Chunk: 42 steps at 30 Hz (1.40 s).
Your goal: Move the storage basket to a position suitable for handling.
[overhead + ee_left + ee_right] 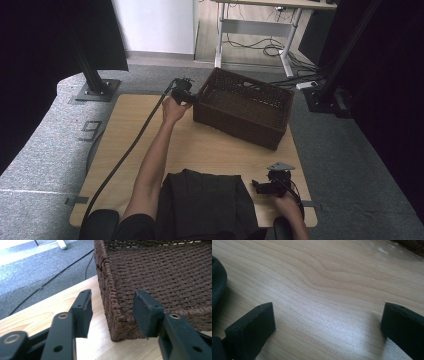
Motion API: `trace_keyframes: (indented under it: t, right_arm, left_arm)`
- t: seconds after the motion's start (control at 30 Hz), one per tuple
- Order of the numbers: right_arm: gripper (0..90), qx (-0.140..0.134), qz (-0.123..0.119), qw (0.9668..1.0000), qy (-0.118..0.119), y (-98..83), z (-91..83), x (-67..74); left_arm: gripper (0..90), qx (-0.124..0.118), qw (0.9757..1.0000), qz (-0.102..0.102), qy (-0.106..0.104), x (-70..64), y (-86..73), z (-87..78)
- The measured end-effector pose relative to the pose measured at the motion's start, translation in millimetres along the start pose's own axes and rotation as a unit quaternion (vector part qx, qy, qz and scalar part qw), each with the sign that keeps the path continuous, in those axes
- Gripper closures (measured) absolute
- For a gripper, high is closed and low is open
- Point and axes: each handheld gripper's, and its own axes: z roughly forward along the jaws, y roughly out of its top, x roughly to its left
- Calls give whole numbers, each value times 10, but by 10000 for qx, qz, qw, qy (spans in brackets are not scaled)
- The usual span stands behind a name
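Note:
A dark brown woven basket [245,107] stands at the far right of the wooden table [130,135]. My left gripper [192,97] is at its near left corner. In the left gripper view the jaws straddle the basket's corner wall [111,305]: one jaw is outside over the table, the other inside the basket. A gap shows between the outer jaw and the wall, so my left gripper [112,293] is open. My right gripper [256,186] rests low near the table's front right, beside a dark folded cloth [205,200]. My right gripper [327,315] is open over bare wood.
The dark cloth [217,280] lies at the table's front edge, close to the right gripper's left jaw. A black cable [130,145] trails from the left gripper across the table's left half. Black stand bases and grey carpet surround the table.

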Motion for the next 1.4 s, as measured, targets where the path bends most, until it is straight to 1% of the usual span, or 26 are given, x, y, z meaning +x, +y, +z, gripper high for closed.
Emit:
trace_keyframes:
  t: [0.03,0.17,0.2,0.37,0.4,0.43,0.47,0.6,0.67,0.83,0.93,1.07,1.13,1.17,1.27,1.4]
  right_arm:
    - [0,0,-3,10000,1,0,0,0]
    - [0,-2,-6,10000,11,0,0,2]
    - [0,-1,-7,10000,14,0,0,2]
    - [0,0,-26,10000,16,0,0,3]
    - [0,0,-26,10000,17,0,0,3]
    - [0,0,-27,10000,16,0,0,3]
    - [0,0,-29,10000,18,0,0,3]
    - [0,0,-45,10000,19,-1,0,2]
    - [0,1,-45,10000,16,0,0,2]
    - [0,1,-42,10000,19,-1,0,3]
    - [0,2,-38,10000,20,0,0,3]
    - [0,2,-37,10000,20,0,0,3]
    - [0,3,-36,10000,19,0,0,4]
    - [0,3,-36,10000,19,0,0,4]
    - [0,3,-36,10000,20,0,0,4]
    - [0,3,-35,10000,19,0,0,4]
  left_arm:
    - [551,3,10000,0,-56,2,-4,0]
    - [712,49,9997,95,-229,-32,-6,-14]
    - [737,69,9997,131,-210,-42,-7,-19]
    - [763,186,9993,213,-262,-33,-12,-59]
    - [765,216,9991,239,-258,-33,-15,-70]
    - [769,247,9992,254,-202,-37,-18,-83]
    - [822,270,9988,365,-181,-40,-27,-99]
    - [822,256,9986,375,-266,-33,-81,-155]
    - [822,209,9987,338,-313,-30,-120,-186]
    - [822,188,9985,359,-362,-16,-198,-261]
    - [821,189,9984,385,-364,-10,-252,-320]
    - [821,162,9985,354,-375,13,-356,-422]
    - [820,159,9985,393,-358,16,-404,-473]
    - [820,159,9985,393,-358,16,-404,-473]
    - [820,132,9984,413,-352,35,-525,-596]
    - [820,122,9985,412,-329,52,-632,-707]
